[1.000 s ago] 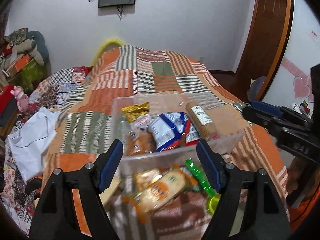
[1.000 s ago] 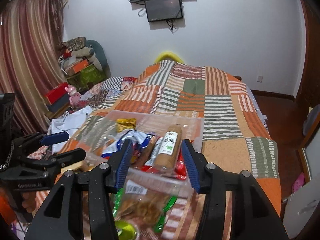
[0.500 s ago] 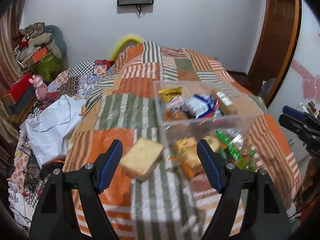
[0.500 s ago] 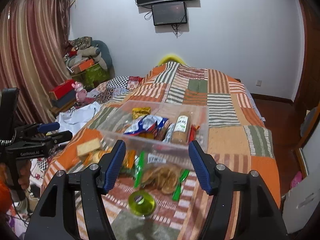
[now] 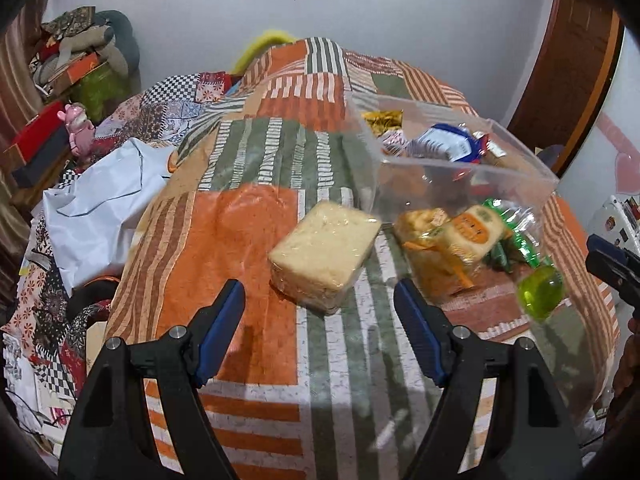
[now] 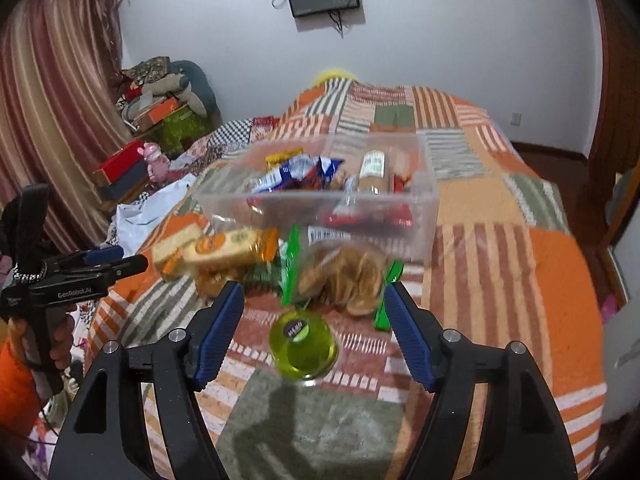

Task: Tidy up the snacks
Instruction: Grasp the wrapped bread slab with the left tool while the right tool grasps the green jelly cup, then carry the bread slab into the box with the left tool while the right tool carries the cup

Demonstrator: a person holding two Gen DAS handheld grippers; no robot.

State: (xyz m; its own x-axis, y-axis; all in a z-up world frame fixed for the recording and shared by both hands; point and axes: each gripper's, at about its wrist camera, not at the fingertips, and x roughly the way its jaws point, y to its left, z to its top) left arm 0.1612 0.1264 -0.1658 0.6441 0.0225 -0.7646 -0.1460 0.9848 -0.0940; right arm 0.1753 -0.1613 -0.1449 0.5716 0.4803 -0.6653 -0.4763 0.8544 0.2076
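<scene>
- Left wrist view: the left gripper (image 5: 318, 314) hangs over the patchwork bedspread (image 5: 248, 216) with its jaws spread wide and nothing between them.
- Just beyond its fingertips lies a wrapped pale cake slice (image 5: 325, 256), flat on the bedspread.
- To the right of the slice sits a packet of orange-labelled biscuits (image 5: 460, 240), with a green-edged bag (image 5: 516, 236) behind it and a small green tub (image 5: 540, 290) nearer the bed edge.
- A clear plastic box (image 5: 516, 172) stands behind these loose snacks and holds a blue-and-white packet (image 5: 444, 144) and a gold wrapper (image 5: 382, 120).
- The tip of the right gripper (image 5: 612, 268) shows at the right edge; its opening cannot be told here.
- Right wrist view: the right gripper (image 6: 312, 334) is wide open and empty, with the green tub (image 6: 303, 344) lying between its fingers on the bedspread, touching neither.
- Past the tub lies the green-edged bag of chips (image 6: 344, 272), and left of it the biscuits (image 6: 228, 246) and cake slice (image 6: 176, 246).
- The clear box (image 6: 420, 208) stands just behind the chips.
- The left gripper (image 6: 116, 262) appears at the left, held in a hand (image 6: 60, 340).
</scene>
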